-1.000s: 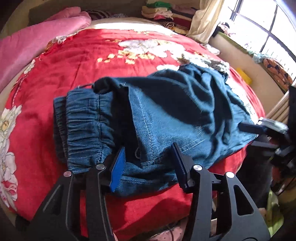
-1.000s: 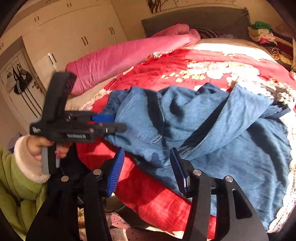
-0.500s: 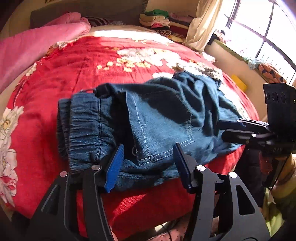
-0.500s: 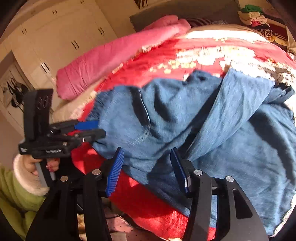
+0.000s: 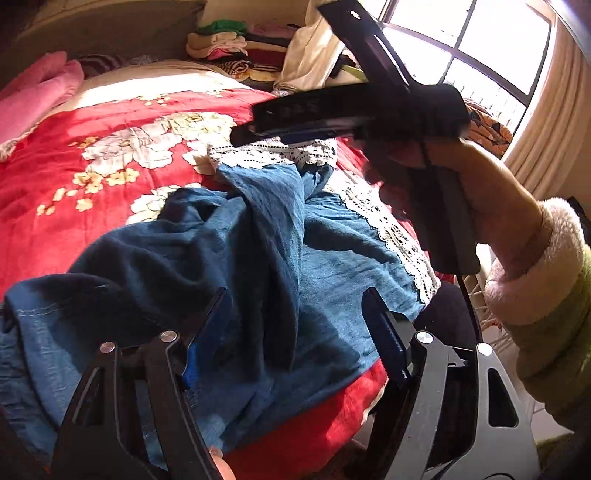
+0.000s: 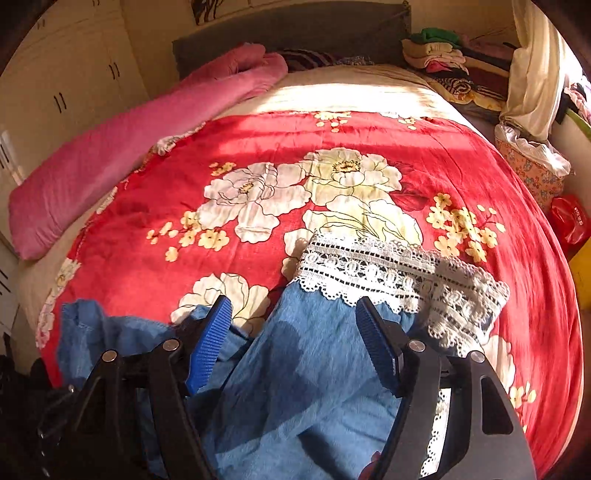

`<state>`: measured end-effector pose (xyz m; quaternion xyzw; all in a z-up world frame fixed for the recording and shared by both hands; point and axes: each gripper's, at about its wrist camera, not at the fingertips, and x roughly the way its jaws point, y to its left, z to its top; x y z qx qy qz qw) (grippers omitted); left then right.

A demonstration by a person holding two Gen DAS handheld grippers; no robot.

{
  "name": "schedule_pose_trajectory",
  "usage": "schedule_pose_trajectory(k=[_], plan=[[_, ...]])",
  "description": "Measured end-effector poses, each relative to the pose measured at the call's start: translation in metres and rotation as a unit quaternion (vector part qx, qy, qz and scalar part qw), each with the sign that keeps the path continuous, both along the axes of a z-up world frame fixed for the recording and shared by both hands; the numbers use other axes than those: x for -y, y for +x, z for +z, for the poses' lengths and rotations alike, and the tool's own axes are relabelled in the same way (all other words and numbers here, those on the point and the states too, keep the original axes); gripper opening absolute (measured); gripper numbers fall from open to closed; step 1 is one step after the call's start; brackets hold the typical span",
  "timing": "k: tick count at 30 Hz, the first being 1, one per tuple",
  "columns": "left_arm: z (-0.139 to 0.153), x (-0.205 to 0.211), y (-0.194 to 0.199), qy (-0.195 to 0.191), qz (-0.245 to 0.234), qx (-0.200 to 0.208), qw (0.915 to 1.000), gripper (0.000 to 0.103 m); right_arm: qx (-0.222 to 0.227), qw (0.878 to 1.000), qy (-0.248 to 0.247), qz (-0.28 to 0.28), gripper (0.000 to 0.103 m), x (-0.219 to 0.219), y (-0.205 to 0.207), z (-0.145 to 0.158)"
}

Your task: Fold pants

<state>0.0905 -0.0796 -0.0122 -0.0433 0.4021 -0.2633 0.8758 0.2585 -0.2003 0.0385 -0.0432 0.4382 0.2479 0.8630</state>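
Blue denim pants (image 5: 332, 258) lie crumpled on the red floral blanket (image 5: 74, 155), one leg draped over the other. Their white lace hems (image 6: 388, 273) point toward the headboard. My left gripper (image 5: 295, 306) hovers over the middle of the pants, its jaws opening; cloth lies below the blue pads (image 5: 207, 332) and is not pinched. My right gripper (image 6: 293, 310) is over a leg just short of the lace, its jaws also opening and gripping nothing. In the left wrist view the right gripper (image 5: 247, 123) crosses above the hems, held by a hand in a fleece cuff (image 5: 535, 266).
A rolled pink quilt (image 6: 129, 155) lies along the blanket's left side. Folded clothes (image 6: 436, 51) are stacked by the grey headboard (image 6: 295, 26). Cupboards (image 6: 55, 92) stand at the left, with a floral box (image 6: 528, 166) and a red bag (image 6: 570, 221) beside the bed at the right.
Both grippers swung from the waistband end along the pants toward the lace hems. Their jaws stand wider. The right gripper now crosses high in the left wrist view.
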Motion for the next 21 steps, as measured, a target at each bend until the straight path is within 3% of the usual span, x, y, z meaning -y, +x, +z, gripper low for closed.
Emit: schedule_pose_trajectory(k=[3,5,10,11,13,16,21], plan=[[-0.021,0.002,0.004,-0.012,-0.006,-0.016,0.9998,0.053,-0.018,0.999,-0.036,-0.003,0.069,-0.017,0.028,-0.017],[-0.034,0.002,0.006,-0.019,-0.013,-0.033,0.9992,0.042,-0.023,0.998,-0.062,-0.012,0.068,-0.025,0.043,-0.029],[-0.040,0.000,0.003,-0.027,-0.019,-0.029,0.9990,0.029,-0.041,0.996,-0.078,-0.028,0.066,-0.035,0.071,-0.047],[-0.040,-0.001,0.004,-0.030,-0.018,-0.028,0.9990,0.026,-0.041,0.995,-0.085,-0.032,0.062,-0.037,0.075,-0.050],[-0.042,-0.005,0.007,-0.036,-0.013,-0.031,0.9988,0.018,-0.043,0.993,-0.105,-0.035,0.033,-0.042,0.081,-0.057],[-0.045,-0.011,0.011,-0.038,-0.004,-0.030,0.9988,0.007,-0.044,0.994,-0.094,-0.031,0.014,-0.041,0.084,-0.061],[-0.040,-0.021,0.007,-0.059,-0.003,-0.033,0.9977,0.003,-0.025,0.998,0.008,-0.063,0.011,0.004,0.062,-0.025]])
